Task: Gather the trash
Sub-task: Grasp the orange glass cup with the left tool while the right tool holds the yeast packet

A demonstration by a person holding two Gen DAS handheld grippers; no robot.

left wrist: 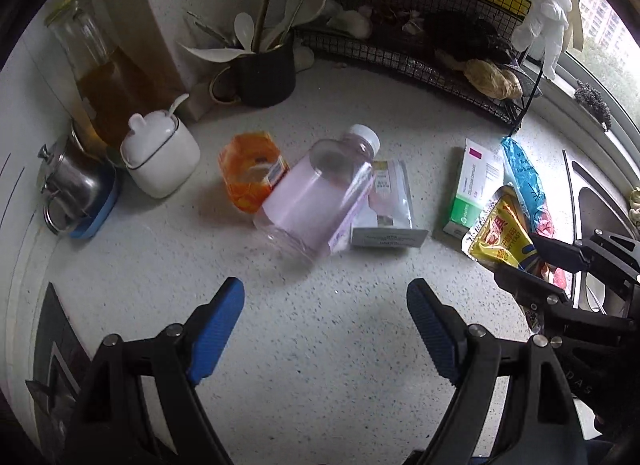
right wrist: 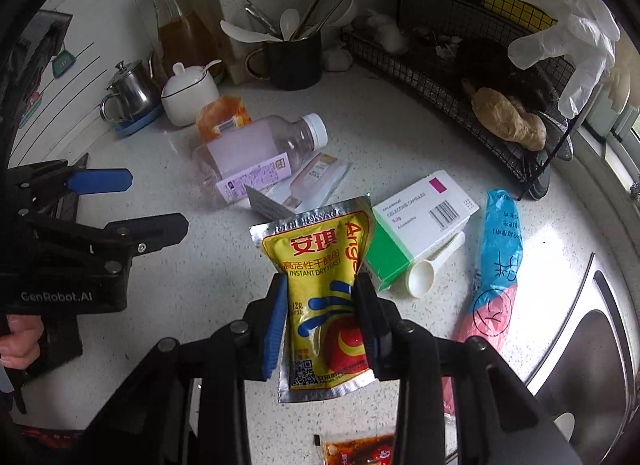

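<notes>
My right gripper point(right wrist: 321, 317) is clamped on a yellow yeast sachet point(right wrist: 320, 285); the blue pads press both its side edges, and the sachet stands upright between them, off the countertop point(right wrist: 360, 137). From the left wrist view the same sachet point(left wrist: 500, 231) shows at 3 o'clock, pinched in the right gripper point(left wrist: 516, 265).

My left gripper point(left wrist: 325, 329) has its jaws wide apart with nothing between them, above bare counter point(left wrist: 320, 345).

Remaining trash on the counter, left wrist view:
- A clear bottle point(left wrist: 320, 193) with a white cap lies on its side at 12 o'clock from the left gripper.
- An orange wrapper point(left wrist: 250, 173) is touching the bottle at its 10 o'clock.
- A foil pouch point(left wrist: 390, 201) lies partly under the bottle at its 3 o'clock.
- A green-and-white carton point(left wrist: 474, 185) lies at 2 o'clock, with a blue-and-pink plastic bag point(left wrist: 524, 181) just beside it.

In the right wrist view, a white scoop point(right wrist: 434, 265) rests against the carton point(right wrist: 424, 221), and a red sauce packet point(right wrist: 360, 451) shows at 6 o'clock, partly hidden.
</notes>
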